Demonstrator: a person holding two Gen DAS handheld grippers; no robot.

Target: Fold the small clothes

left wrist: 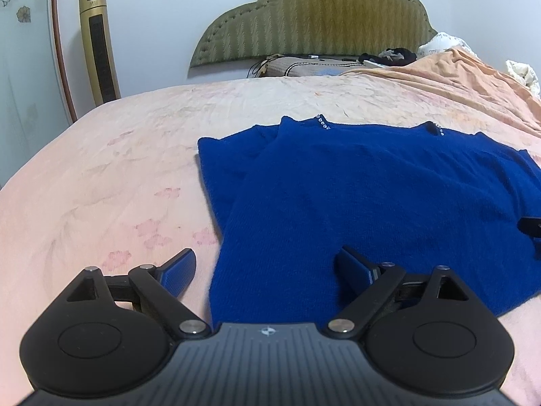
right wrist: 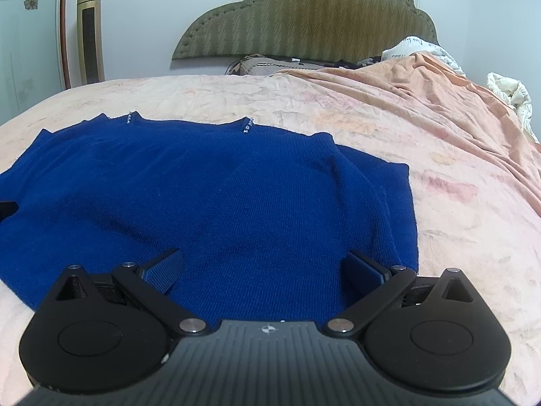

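Note:
A royal-blue knit sweater (left wrist: 372, 196) lies flat on the pink bed sheet (left wrist: 118, 169), neckline with small beads at the far side, sleeves folded in at the sides. It also shows in the right wrist view (right wrist: 209, 196). My left gripper (left wrist: 267, 267) is open and empty, low over the sweater's near left hem corner, its left finger over the sheet. My right gripper (right wrist: 263, 267) is open and empty over the near right hem. The tip of the right gripper (left wrist: 531, 226) shows at the left view's right edge.
A rumpled peach blanket (right wrist: 422, 94) covers the bed's right side, with white bedding (right wrist: 507, 91) beyond. A green padded headboard (left wrist: 314, 17), pillow and dark items lie at the far end. A gold tower fan (left wrist: 99, 44) stands by the left wall.

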